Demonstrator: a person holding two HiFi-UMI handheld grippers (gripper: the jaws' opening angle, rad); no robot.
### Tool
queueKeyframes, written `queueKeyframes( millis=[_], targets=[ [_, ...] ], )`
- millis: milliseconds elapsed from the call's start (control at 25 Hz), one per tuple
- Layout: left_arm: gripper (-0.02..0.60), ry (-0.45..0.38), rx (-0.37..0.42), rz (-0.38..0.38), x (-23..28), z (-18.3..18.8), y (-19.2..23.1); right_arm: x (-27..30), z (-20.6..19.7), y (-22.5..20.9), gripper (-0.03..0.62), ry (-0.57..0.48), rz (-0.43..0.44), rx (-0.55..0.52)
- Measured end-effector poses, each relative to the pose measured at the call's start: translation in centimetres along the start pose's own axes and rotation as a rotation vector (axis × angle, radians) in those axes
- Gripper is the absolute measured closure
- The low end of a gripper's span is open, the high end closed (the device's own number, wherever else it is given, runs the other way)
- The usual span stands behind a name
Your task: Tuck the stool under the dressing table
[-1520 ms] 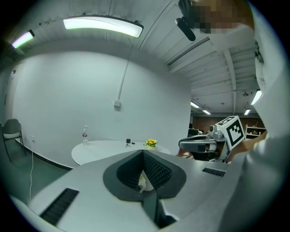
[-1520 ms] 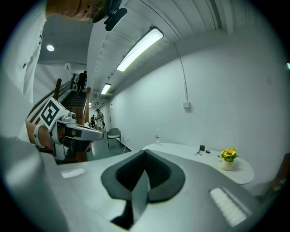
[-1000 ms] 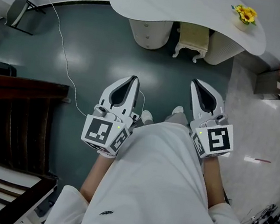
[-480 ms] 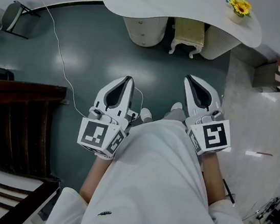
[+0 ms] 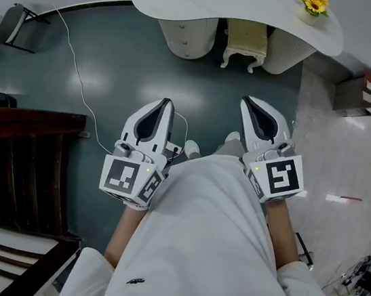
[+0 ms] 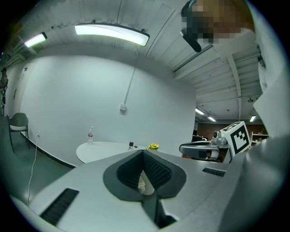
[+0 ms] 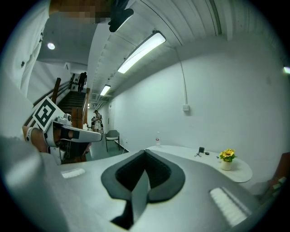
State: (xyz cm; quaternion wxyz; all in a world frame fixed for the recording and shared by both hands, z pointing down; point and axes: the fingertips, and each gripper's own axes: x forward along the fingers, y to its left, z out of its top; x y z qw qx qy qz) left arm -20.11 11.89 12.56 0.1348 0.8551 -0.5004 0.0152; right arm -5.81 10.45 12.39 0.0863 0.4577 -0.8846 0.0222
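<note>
With the left hand-held gripper (image 5: 165, 102) and the right hand-held gripper (image 5: 246, 100) both closed on nothing, well apart from the stool (image 5: 246, 39) already sitting between the pedestals (image 5: 188, 32) under the surface (image 5: 192, 1), any final nudge would likely need a square, centred push.

In the head view's top centre, the stool (image 5: 246, 39) stands partly under the dressing table (image 5: 185, 4), with flowers (image 5: 312, 2) on the table's right end. Below, mid-frame, my left gripper (image 5: 164, 103) and right gripper (image 5: 248, 103) lie side by side.

Cream stool (image 5: 245, 41), white dressing table (image 5: 192, 1)
</note>
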Motion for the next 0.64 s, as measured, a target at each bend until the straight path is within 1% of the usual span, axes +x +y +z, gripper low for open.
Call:
queueKeyframes(
  millis=[280,440,640],
  targets=[
    [0.572,0.0,0.015,-0.008,0.3,0.2,-0.9,-0.6,0.2,-0.5,0.583,-0.011,-0.005,0.004],
    [0.572,-0.003,0.027,-0.002,0.4,0.3,-1.0,-0.8,0.5,-0.7,0.582,-0.038,0.003,0.012],
    [0.572,-0.004,0.037,-0.006,0.4,0.0,-1.4,-1.2,0.3,-0.9,0.583,-0.036,-0.014,0.003]
  ],
)
